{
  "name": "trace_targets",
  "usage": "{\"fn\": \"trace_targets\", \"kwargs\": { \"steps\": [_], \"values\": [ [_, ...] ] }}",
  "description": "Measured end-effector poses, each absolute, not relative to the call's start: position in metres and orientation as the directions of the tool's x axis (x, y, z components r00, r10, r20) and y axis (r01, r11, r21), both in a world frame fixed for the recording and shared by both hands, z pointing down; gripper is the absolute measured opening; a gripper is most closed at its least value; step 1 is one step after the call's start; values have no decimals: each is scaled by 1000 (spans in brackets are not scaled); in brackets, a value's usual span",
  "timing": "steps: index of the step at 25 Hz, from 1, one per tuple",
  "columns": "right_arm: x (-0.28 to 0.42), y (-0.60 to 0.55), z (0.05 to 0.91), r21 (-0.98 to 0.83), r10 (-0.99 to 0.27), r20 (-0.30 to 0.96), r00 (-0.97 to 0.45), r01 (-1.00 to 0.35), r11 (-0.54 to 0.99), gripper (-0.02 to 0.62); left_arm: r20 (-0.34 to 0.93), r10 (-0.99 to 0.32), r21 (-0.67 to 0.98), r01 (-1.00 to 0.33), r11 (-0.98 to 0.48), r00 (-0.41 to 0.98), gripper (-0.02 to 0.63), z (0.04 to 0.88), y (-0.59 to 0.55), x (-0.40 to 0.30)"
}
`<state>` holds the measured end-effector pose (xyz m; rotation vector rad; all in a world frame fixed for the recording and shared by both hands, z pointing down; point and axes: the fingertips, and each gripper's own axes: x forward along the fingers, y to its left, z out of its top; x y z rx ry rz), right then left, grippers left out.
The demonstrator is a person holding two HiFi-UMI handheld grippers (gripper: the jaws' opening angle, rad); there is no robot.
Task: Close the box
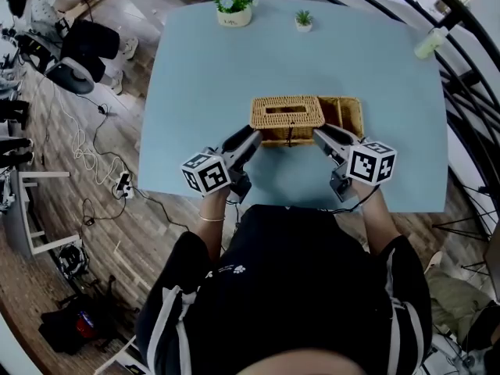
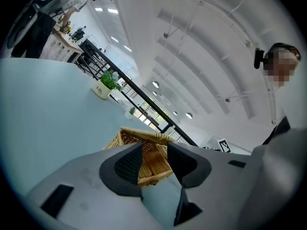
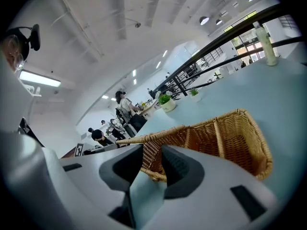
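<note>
Wicker box (image 1: 344,116) on the light blue table (image 1: 203,76), near the edge where the person stands. Its woven lid (image 1: 287,112), with a slot in the top, covers the left part of the box. The right compartment lies uncovered. In the right gripper view the lid's edge sits lifted above the box's rim, so the box is not closed, and a wicker divider shows inside the open part.

Left gripper (image 1: 251,136): just in front of the box's near left corner, pointing at it. Its jaws stand apart and released, and the left gripper view shows the wicker of the box through the gap beyond them. They hold nothing.

Right gripper (image 1: 319,135): just in front of the box's near side, right of the lid's near edge. Its jaws are likewise spread and unclenched. In the right gripper view the box's near rim lies in the gap between them. Whether either pad touches the wicker cannot be told.

Beyond the box, at the table's far edge: a white pot with a flowering plant (image 1: 233,8) and, to its right, a smaller potted plant (image 1: 303,21). Far right of the box, at the table's right corner, stands a pale green bottle (image 1: 430,43).
</note>
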<state>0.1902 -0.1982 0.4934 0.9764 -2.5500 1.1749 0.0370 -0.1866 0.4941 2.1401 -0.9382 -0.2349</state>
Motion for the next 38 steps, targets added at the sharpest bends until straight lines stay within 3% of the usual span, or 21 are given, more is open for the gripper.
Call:
{"fn": "trace_targets", "kwargs": {
  "steps": [38],
  "values": [
    [191, -174, 526, -617, -434, 501, -748, -661, 427, 120, 226, -685, 730, -586, -352, 693, 141, 531, -167, 38]
  ]
}}
